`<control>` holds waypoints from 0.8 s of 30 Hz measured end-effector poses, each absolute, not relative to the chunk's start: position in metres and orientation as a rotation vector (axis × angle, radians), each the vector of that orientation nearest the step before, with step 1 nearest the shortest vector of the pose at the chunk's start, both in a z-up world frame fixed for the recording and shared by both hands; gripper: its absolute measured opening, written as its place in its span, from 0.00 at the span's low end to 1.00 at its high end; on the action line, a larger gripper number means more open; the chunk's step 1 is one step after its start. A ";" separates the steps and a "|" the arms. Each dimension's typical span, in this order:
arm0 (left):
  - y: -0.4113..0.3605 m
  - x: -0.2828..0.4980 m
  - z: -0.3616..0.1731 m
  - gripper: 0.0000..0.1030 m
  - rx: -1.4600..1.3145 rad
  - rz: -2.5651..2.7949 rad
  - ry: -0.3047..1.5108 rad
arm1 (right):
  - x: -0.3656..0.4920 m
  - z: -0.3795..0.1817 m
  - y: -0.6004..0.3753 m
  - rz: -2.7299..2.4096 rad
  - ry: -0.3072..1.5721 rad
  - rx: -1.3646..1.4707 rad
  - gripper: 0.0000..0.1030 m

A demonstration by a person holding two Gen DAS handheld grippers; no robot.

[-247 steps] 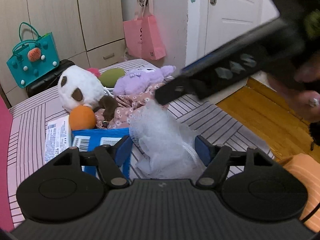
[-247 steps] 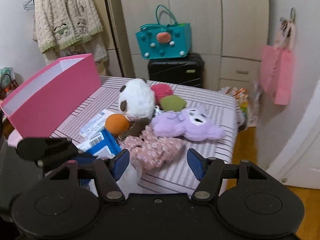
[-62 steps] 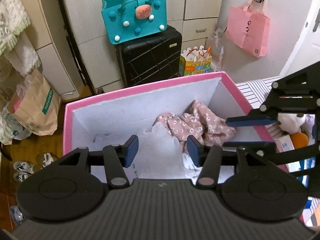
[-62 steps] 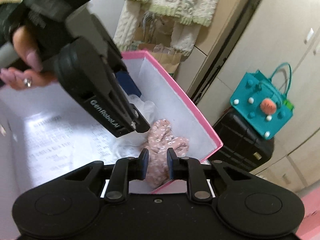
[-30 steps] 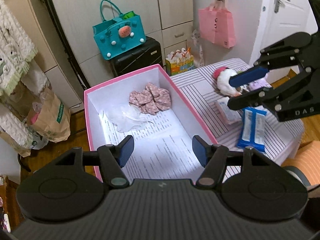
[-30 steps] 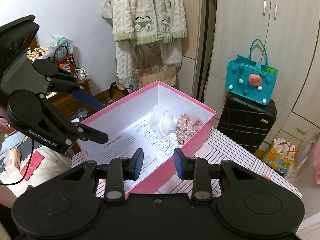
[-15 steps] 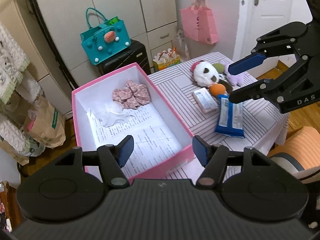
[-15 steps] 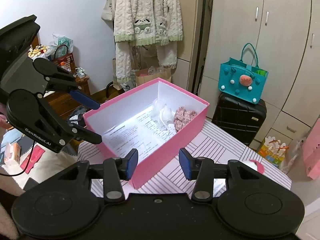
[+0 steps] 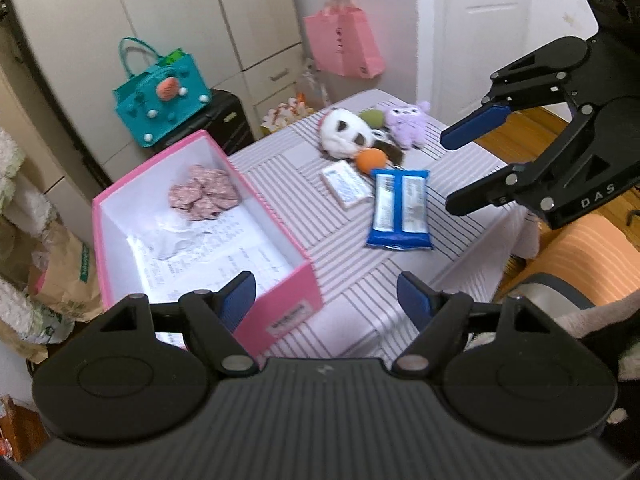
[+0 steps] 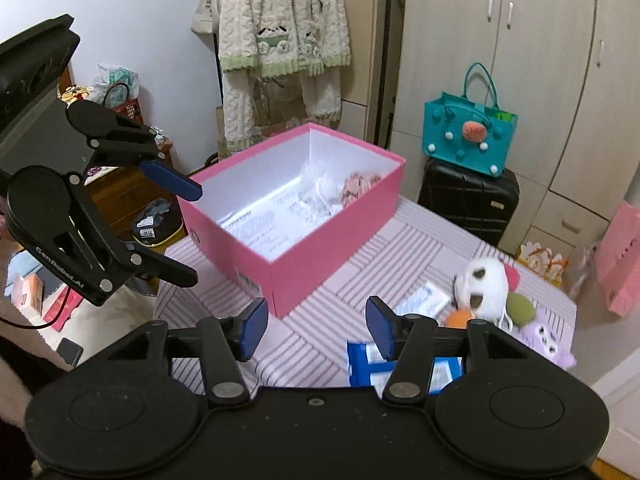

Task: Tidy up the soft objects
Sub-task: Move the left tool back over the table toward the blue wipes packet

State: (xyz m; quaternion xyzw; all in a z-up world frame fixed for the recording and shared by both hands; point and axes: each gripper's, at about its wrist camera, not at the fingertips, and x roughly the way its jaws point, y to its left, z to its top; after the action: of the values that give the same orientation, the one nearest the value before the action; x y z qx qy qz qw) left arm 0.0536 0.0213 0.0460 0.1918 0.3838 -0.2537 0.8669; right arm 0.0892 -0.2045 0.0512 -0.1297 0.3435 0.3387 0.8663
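Observation:
A pink box [image 9: 280,304] stands at the left end of the striped table [image 9: 352,280]. A floral cloth [image 9: 204,196] and a white mesh wad [image 9: 172,240] lie inside it. At the far end sit a panda plush [image 9: 344,134], a green ball [image 9: 372,117], a purple plush [image 9: 406,124] and an orange ball [image 9: 371,159]. My left gripper [image 9: 326,300] hovers above the box's near corner. Its jaws are opening with nothing between them. My right gripper [image 10: 316,328] hangs over the table beside the box [image 10: 332,248], jaws also opening and empty.
A white packet [image 9: 346,184] and a blue packet [image 9: 400,208] lie on the table near the toys. Behind the table a teal bag [image 10: 468,136] rests on a black suitcase [image 10: 468,200]. Paper bags [image 9: 68,268] crowd the floor left of the box.
Both grippers have drawn back from the box and swung toward the toy end of the table. Both sets of jaws have widened. The cloth and mesh stay in the box.

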 end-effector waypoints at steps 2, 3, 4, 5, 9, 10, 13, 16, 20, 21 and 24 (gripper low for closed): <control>0.015 0.050 0.041 0.75 0.407 -0.556 0.809 | 0.082 0.044 -0.210 0.699 0.724 -0.266 0.61; 0.012 0.049 0.039 0.75 0.410 -0.568 0.811 | 0.079 0.042 -0.212 0.696 0.725 -0.261 0.62; 0.009 0.049 0.036 0.75 0.408 -0.578 0.814 | 0.076 0.039 -0.215 0.688 0.727 -0.254 0.62; 0.008 0.048 0.033 0.75 0.396 -0.580 0.813 | 0.073 0.035 -0.218 0.678 0.728 -0.247 0.62; 0.002 0.047 0.023 0.75 0.345 -0.611 0.786 | 0.062 0.021 -0.228 0.643 0.715 -0.244 0.64; -0.001 0.046 0.019 0.75 0.341 -0.613 0.771 | 0.061 0.017 -0.230 0.635 0.714 -0.242 0.64; -0.007 0.044 0.009 0.75 0.332 -0.618 0.726 | 0.061 0.002 -0.239 0.609 0.720 -0.207 0.65; -0.013 0.043 0.000 0.75 0.312 -0.638 0.679 | 0.063 -0.016 -0.248 0.581 0.723 -0.186 0.68; -0.024 0.050 -0.016 0.75 0.299 -0.640 0.653 | 0.067 -0.051 -0.250 0.569 0.781 -0.196 0.68; -0.028 0.053 -0.021 0.75 0.299 -0.644 0.655 | 0.068 -0.058 -0.251 0.562 0.781 -0.197 0.68; -0.041 0.066 -0.032 0.75 0.287 -0.667 0.681 | 0.077 -0.074 -0.256 0.534 0.768 -0.184 0.68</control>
State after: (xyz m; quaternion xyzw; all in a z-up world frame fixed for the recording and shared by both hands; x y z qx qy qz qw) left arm 0.0663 -0.0405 -0.0325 0.1375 0.3264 -0.3201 0.8787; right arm 0.0770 -0.2557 -0.0739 -0.0887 0.3698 0.2572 0.8884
